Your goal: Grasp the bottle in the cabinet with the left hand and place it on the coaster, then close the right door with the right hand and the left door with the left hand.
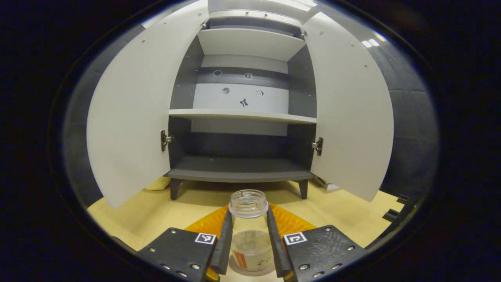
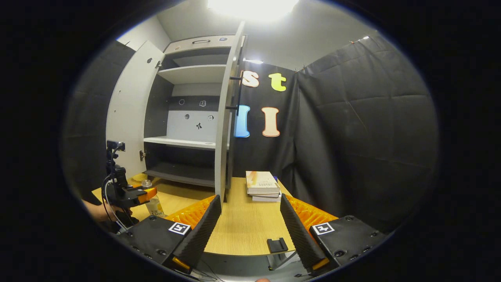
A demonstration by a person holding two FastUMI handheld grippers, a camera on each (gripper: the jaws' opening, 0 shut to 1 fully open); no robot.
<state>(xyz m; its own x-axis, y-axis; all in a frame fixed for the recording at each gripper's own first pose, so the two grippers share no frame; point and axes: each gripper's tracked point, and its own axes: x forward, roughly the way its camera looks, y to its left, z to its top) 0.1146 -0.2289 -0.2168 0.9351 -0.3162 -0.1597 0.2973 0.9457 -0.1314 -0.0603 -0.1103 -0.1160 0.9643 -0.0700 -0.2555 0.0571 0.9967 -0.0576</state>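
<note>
Two fingers of the left gripper [image 1: 249, 235] press on either side of the clear bottle [image 1: 249, 231], which stands lidless in front of the open cabinet [image 1: 238, 172], out on the wooden table [image 1: 156, 211] and no longer on a shelf. I cannot make out the coaster under it; the gripper body hides the bottle's base in the left gripper view, so whether it sits on, or just beside, its target is not clear. The risk I judge greatest is a tip or spill: the mouth is open, some clear liquid seems to lie low inside, and a release that drags one finger could rock it. A second risk is the left door [image 1: 129, 117], whose lower edge swings close above the table near the bottle, so closing it could clip the glass. The right gripper [image 2: 250, 223] hangs with fingers wide apart, holding nothing, near the edge of the right door [image 2: 227, 117], with a stack of books [image 2: 263, 185] beyond. The bottle's orange-and-white label is too small to read.
</note>
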